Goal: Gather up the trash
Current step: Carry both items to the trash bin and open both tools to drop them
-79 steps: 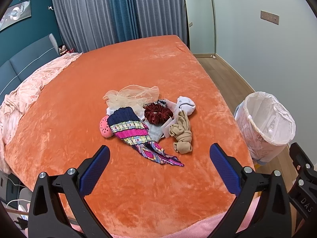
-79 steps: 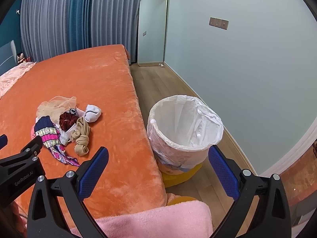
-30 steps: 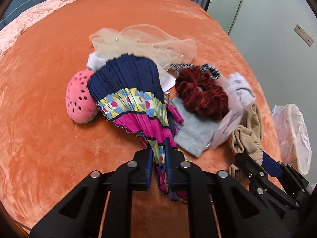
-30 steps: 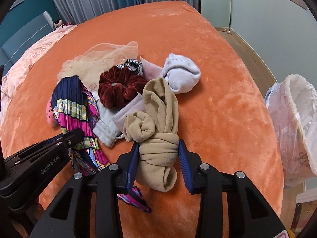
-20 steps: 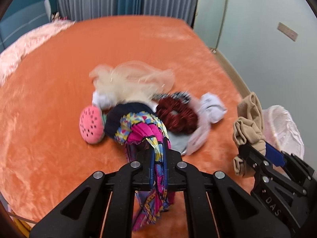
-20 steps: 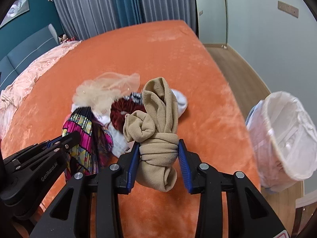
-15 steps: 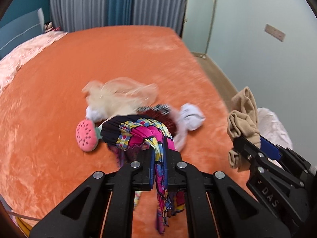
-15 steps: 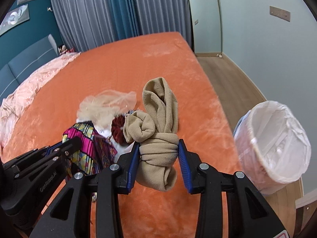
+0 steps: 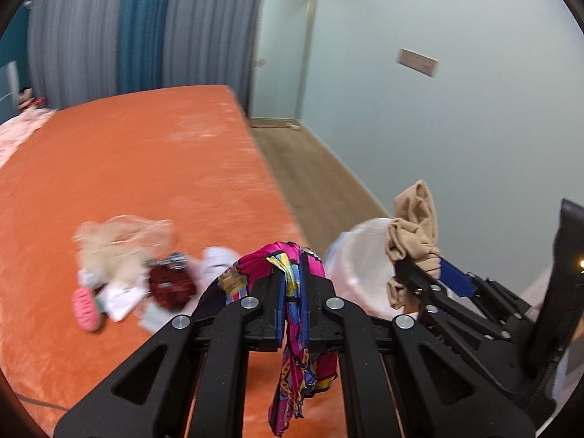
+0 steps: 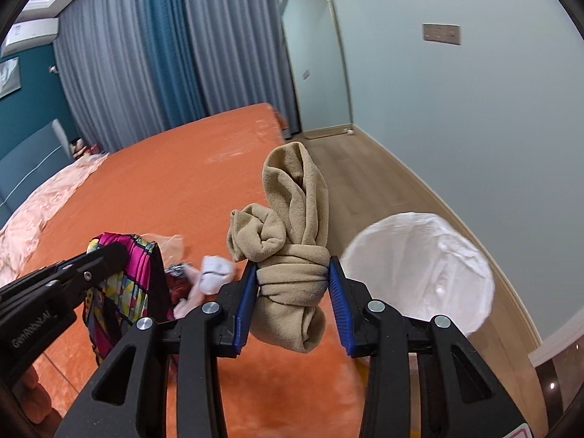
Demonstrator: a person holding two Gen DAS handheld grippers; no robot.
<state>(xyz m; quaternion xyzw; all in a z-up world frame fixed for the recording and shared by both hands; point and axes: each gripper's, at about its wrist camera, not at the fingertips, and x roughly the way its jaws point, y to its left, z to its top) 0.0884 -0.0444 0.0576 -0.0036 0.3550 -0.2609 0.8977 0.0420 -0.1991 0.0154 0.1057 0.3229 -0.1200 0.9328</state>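
1. Left gripper [image 9: 292, 292] has its jaws clamped on the colourful pleated cloth [image 9: 292, 314], dangling above the bed [image 9: 127, 168].
2. Right gripper [image 10: 292, 303] jaws squeeze the knotted beige stockings [image 10: 292, 255], beside the lined bin [image 10: 419, 266].

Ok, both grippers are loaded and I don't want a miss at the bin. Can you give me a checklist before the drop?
1. Right gripper clamps the knotted beige cloth: ok.
2. Left gripper pinches the multicoloured pleated cloth: ok.
3. Lined trash bin open: ok.
4. Beige cloth above the bin mouth: not ok, it is beside it.
5. Pleated cloth's tail clear of the orange bedspread: cannot tell.
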